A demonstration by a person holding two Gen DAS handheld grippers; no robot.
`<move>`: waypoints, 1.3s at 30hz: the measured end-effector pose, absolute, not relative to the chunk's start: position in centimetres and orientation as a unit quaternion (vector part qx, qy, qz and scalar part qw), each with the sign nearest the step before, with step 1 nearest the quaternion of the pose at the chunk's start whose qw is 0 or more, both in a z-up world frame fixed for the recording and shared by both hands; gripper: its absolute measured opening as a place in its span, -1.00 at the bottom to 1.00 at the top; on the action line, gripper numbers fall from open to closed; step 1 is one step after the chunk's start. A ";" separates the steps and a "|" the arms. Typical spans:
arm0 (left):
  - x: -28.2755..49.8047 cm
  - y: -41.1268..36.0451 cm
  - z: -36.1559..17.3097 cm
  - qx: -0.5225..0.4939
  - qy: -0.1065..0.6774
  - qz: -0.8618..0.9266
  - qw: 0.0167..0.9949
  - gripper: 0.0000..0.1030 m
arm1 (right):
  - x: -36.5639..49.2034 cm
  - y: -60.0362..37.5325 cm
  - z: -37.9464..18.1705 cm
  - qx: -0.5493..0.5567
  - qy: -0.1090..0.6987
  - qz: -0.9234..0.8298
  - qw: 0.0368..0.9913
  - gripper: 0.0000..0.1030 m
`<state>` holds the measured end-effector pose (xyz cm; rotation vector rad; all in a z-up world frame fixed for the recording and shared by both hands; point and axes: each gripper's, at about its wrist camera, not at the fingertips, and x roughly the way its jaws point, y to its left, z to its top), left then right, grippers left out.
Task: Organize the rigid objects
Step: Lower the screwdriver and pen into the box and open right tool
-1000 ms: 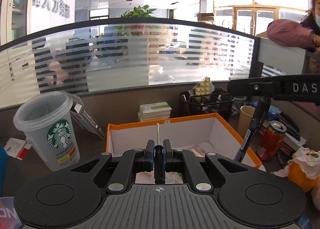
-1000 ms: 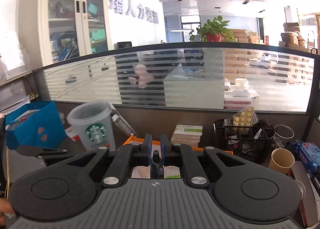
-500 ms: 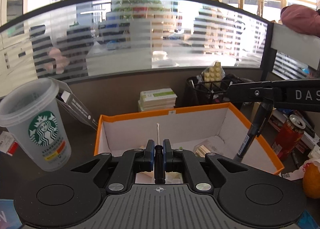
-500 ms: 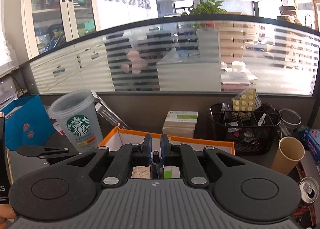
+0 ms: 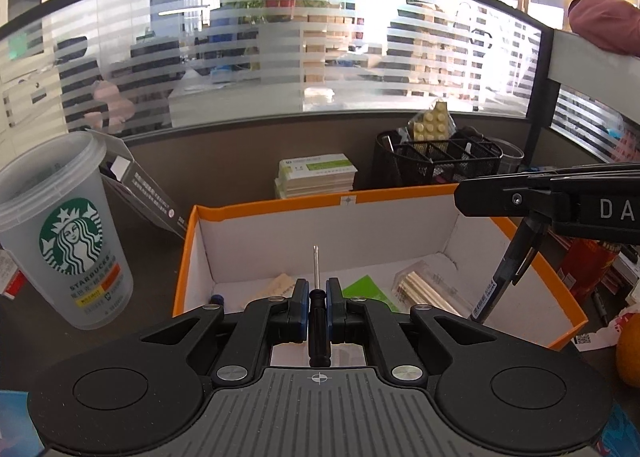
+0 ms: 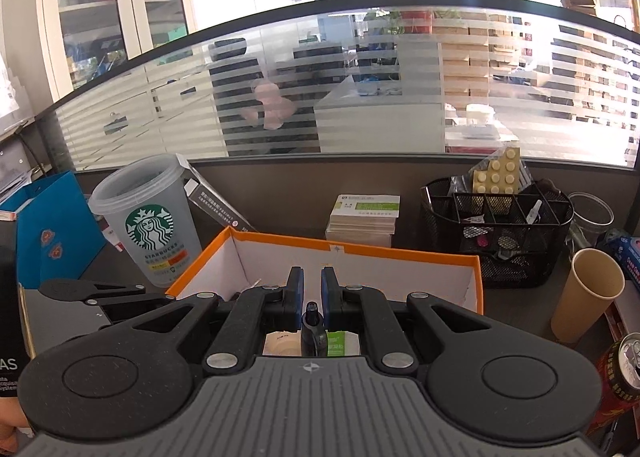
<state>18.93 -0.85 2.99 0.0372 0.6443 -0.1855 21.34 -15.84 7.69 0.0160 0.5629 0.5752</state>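
My left gripper (image 5: 318, 289) is shut on a small screwdriver (image 5: 316, 311) with a black handle. Its thin metal shaft points forward over the orange-rimmed box (image 5: 320, 202). In the box lie a green card (image 5: 362, 289), a clear case of gold pieces (image 5: 424, 291) and a beige item (image 5: 276, 285). My right gripper (image 6: 312, 285) is shut on a black pen (image 6: 313, 323), gripped far back between the pads. In the left wrist view that right gripper (image 5: 480, 199) reaches in from the right, and the pen (image 5: 506, 273) hangs slanted into the box's right side.
A Starbucks cup (image 5: 68, 233) stands left of the box. Behind it are a stack of booklets (image 5: 316, 175) and a black mesh organiser (image 5: 440, 161). A paper cup (image 6: 588, 293) and a red can (image 6: 620, 373) stand on the right. A blue bag (image 6: 52, 225) is at left.
Both grippers have sunk and come closer to the orange box, which now shows more of its inside. Both stay shut, on the screwdriver and the pen.
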 end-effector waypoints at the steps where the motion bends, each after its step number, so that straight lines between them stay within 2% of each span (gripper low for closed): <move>1: 18.9 -0.8 2.9 0.018 0.317 -0.092 0.944 -0.87 | 21.3 -15.8 7.7 0.007 0.275 0.280 0.920 -0.83; 28: 21.4 -1.5 -0.9 0.015 0.367 -0.085 0.926 -0.87 | 26.1 -13.8 2.4 -0.019 0.366 0.249 0.896 -0.83; 39: 21.6 -2.0 -1.3 0.025 0.358 -0.073 0.931 -0.86 | 26.1 -12.9 1.1 -0.033 0.378 0.250 0.891 -0.83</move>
